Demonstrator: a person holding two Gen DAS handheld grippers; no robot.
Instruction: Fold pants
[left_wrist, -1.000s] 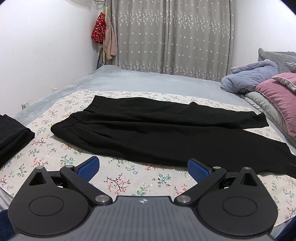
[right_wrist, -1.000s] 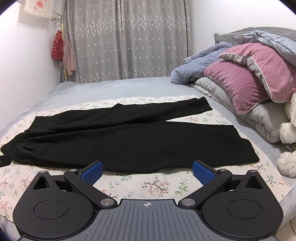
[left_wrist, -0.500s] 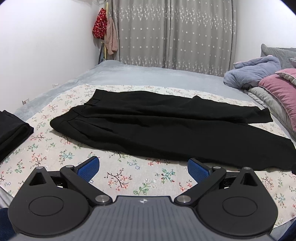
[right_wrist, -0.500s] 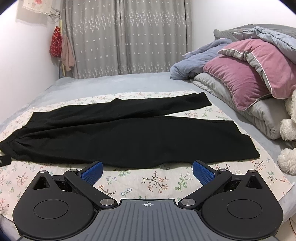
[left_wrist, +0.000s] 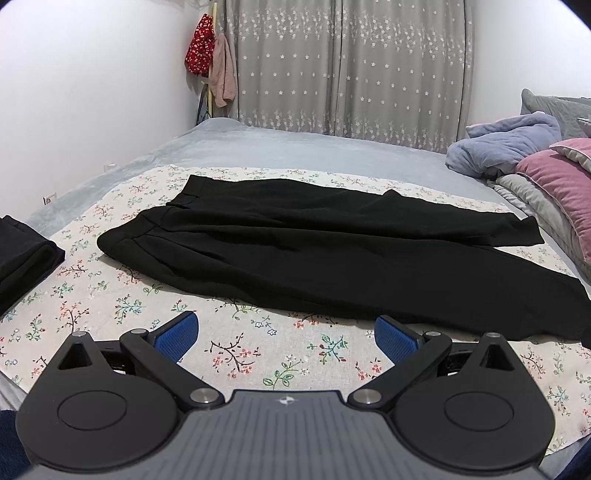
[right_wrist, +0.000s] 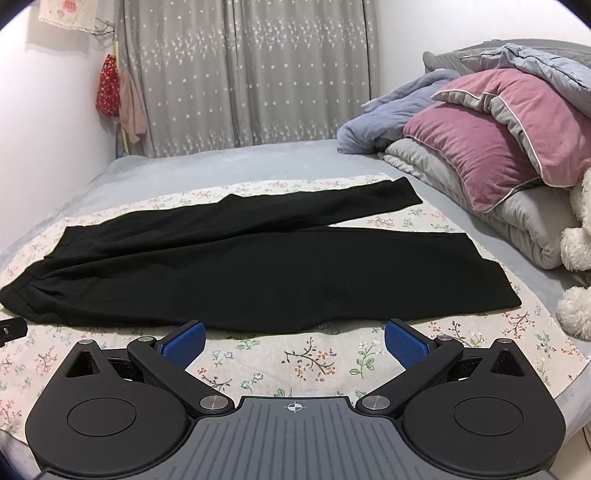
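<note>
Black pants (left_wrist: 314, 251) lie spread flat on a floral cloth (left_wrist: 236, 347) over the bed, waistband to the left and both legs running right, the far leg angled away. The same pants (right_wrist: 236, 266) fill the middle of the right wrist view. My left gripper (left_wrist: 286, 332) hovers open over the cloth, just short of the pants' near edge below the waist half. Open too, my right gripper (right_wrist: 293, 341) hangs before the near edge of the front leg. Nothing sits between either pair of blue pads.
A folded black garment (left_wrist: 22, 258) rests at the left of the cloth. Piled at the right are a pink pillow (right_wrist: 495, 133), grey and blue bedding (right_wrist: 399, 114) and a white plush toy (right_wrist: 576, 273). Grey curtains (right_wrist: 251, 74) hang behind the bed.
Both grippers have drawn back and risen slightly, so the pants sit a little farther off in each view. The pants have not moved, and both grippers stay open.
</note>
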